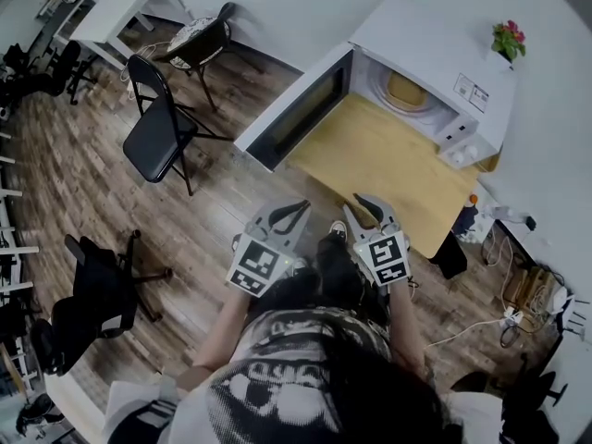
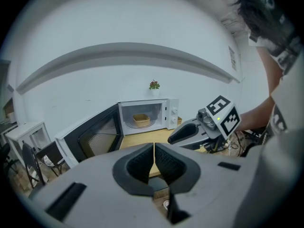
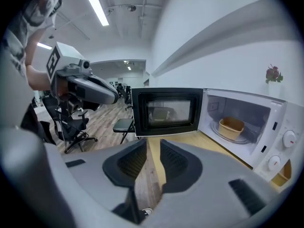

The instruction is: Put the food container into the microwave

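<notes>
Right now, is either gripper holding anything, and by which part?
Nothing held. Left gripper and right gripper are both empty; the food container sits inside the open microwave.

Left tool point(image 2: 154, 146) closed, empty; food container point(image 2: 141, 120) inside open microwave point(image 2: 172, 114).

Place looks like office, not home. Long open room, wood-pattern floor point(image 1: 83, 183), white walls, strip light point(image 3: 96, 6) on ceiling. Black swivel chair point(image 1: 97, 294), folding chair point(image 1: 157, 132), white desk point(image 1: 125, 3) stand around. Microwave point(image 1: 435, 54) on wooden table point(image 1: 370, 155) by wall, small plant point(image 1: 508, 40) on top. Power strip point(image 1: 513, 314) with cables on floor.
</notes>
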Available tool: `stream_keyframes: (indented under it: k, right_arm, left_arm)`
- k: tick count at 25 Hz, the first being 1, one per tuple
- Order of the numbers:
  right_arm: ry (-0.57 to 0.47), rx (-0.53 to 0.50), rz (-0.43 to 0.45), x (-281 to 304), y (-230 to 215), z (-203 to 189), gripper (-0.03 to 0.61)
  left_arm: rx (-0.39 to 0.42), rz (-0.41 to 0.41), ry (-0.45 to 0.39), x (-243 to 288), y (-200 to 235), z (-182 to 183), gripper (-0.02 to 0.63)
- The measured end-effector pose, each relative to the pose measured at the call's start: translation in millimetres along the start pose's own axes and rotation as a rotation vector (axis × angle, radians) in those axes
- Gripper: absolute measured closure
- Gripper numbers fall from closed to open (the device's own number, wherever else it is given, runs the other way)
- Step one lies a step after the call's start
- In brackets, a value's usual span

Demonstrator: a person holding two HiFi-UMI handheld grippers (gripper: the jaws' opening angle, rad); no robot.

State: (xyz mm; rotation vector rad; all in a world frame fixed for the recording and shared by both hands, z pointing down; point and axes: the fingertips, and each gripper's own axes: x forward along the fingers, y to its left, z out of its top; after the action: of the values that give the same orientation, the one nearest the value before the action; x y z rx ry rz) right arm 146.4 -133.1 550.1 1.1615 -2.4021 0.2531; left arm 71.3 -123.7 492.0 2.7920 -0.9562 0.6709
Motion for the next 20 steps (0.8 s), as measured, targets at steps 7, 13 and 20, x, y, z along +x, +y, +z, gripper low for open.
stream_keyframes:
  k: [7, 13, 20]
  right_arm:
    - [-0.043, -0.019, -0.028, -33, 48, 13, 0.503]
    - [-0.094, -0.016, -0.065, -63, 75, 24, 0.522]
    - [-0.131, -0.016, -0.089, -81, 100, 29, 0.56]
  left_arm:
    - [0.006, -0.014, -0.022, -41, -20, -17, 0.606]
    - [0.026, -0.044, -0.06, -67, -44, -18, 0.606]
    - [0.047, -0.058, -0.093, -87, -63, -20, 0.606]
